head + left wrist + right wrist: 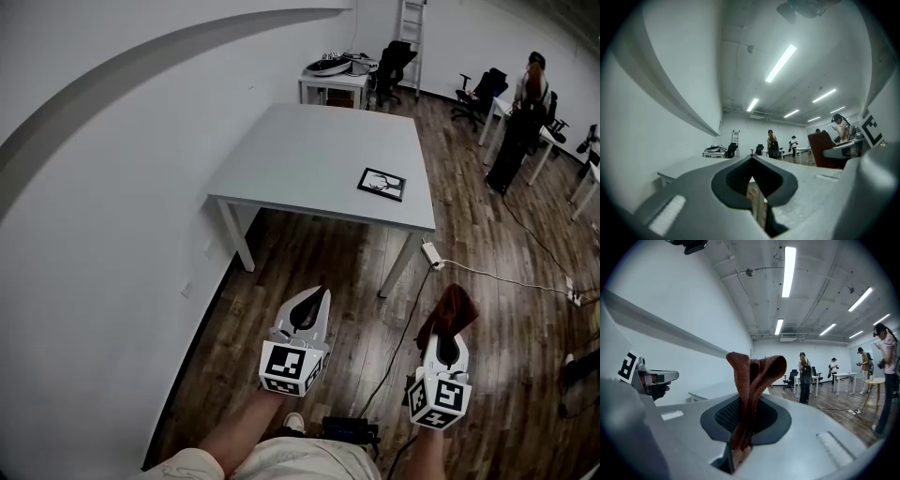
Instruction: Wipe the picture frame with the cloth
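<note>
Cloth (751, 376) of rust-brown, coarse knitted fabric stands pinched between the jaws of the right gripper (740, 430), which are clamped on its lower part. Its loose upper end folds over above the jaw tips. In the head view the same cloth (449, 312) sticks out ahead of the right gripper (449, 339), above the dark wooden plank floor (487, 272). The left gripper (751, 162) carries nothing: its jaws are pressed together at the tips, and in the head view it (313, 296) hovers beside the right one, over the floor.

The black-edged rectangular picture frame (382, 184) lies flat, face up, on the pale grey square table (300, 155), well ahead of both grippers. It sits near the table's near right corner, and its long axis runs about parallel to the near edge. A white power strip (432, 254) with its cable lies on the floor just beside the near right table leg. A white wall (103, 225) runs along the left.
</note>
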